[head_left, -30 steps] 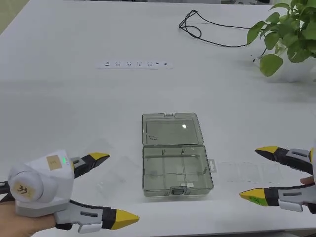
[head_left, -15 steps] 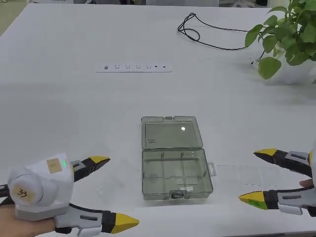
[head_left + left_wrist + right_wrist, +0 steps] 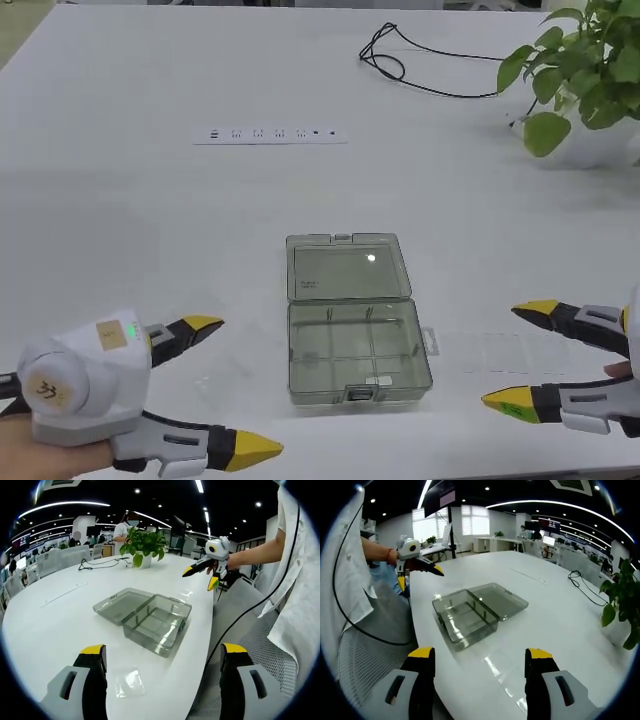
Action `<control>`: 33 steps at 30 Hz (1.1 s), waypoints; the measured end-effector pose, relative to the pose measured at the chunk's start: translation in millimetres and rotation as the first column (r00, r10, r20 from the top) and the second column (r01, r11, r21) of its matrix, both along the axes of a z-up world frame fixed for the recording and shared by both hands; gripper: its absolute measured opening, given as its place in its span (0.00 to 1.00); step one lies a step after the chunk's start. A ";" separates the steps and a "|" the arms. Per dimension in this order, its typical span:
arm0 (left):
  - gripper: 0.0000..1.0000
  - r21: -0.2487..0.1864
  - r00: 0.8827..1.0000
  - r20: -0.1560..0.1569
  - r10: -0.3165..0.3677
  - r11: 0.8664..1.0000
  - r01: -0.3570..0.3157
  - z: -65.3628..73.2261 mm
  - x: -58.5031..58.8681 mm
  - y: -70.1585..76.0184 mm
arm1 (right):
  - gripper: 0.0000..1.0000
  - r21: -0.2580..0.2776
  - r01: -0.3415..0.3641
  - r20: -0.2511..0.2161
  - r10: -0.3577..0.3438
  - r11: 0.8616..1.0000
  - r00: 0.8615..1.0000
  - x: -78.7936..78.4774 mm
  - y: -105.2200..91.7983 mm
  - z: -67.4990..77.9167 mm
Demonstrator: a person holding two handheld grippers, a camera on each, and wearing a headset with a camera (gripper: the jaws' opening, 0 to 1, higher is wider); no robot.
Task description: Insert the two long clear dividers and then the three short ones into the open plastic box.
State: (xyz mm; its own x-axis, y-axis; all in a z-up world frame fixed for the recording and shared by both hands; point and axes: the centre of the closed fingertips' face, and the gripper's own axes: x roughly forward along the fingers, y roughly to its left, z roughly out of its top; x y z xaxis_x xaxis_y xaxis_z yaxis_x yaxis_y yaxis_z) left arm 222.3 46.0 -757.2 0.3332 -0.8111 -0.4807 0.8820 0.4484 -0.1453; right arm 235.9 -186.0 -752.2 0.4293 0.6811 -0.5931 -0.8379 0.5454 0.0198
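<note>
Left tongs [image 3: 243, 385] and right tongs [image 3: 510, 354] I am holding spread, flanking the open plastic box [image 3: 358, 345] on the tabletop [image 3: 150, 220]; clear dividers [image 3: 495, 669] lying near right tongs

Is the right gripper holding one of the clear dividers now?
No, the right gripper has its fingers open and empty, and the clear dividers lie flat on the table ahead of them.

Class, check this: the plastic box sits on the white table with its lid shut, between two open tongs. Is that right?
Not quite: the lid is open, lying flat behind the box, as the head view shows. The box does sit on the white table, between the open left tongs and right tongs.
</note>
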 end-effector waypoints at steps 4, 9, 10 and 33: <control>0.96 0.001 1.000 0.000 0.000 1.000 0.000 -0.4 0.7 0.3 | 0.74 0.001 0.000 -0.001 0.000 1.000 1.000 0.1 -0.1 -0.4; 0.96 -0.002 1.000 -0.002 -0.001 1.000 0.001 0.1 0.8 -0.5 | 0.74 0.002 0.003 -0.001 -0.003 1.000 1.000 0.2 -0.8 -1.0; 0.96 0.000 1.000 -0.001 -0.001 1.000 0.001 -0.1 0.8 -0.3 | 0.74 0.003 0.003 -0.001 -0.003 1.000 1.000 0.1 -0.8 -1.2; 0.93 0.021 0.997 0.004 0.083 0.996 -0.083 2.8 26.9 24.9 | 0.73 0.010 0.014 -0.008 -0.014 1.000 1.000 -1.3 -1.0 -4.2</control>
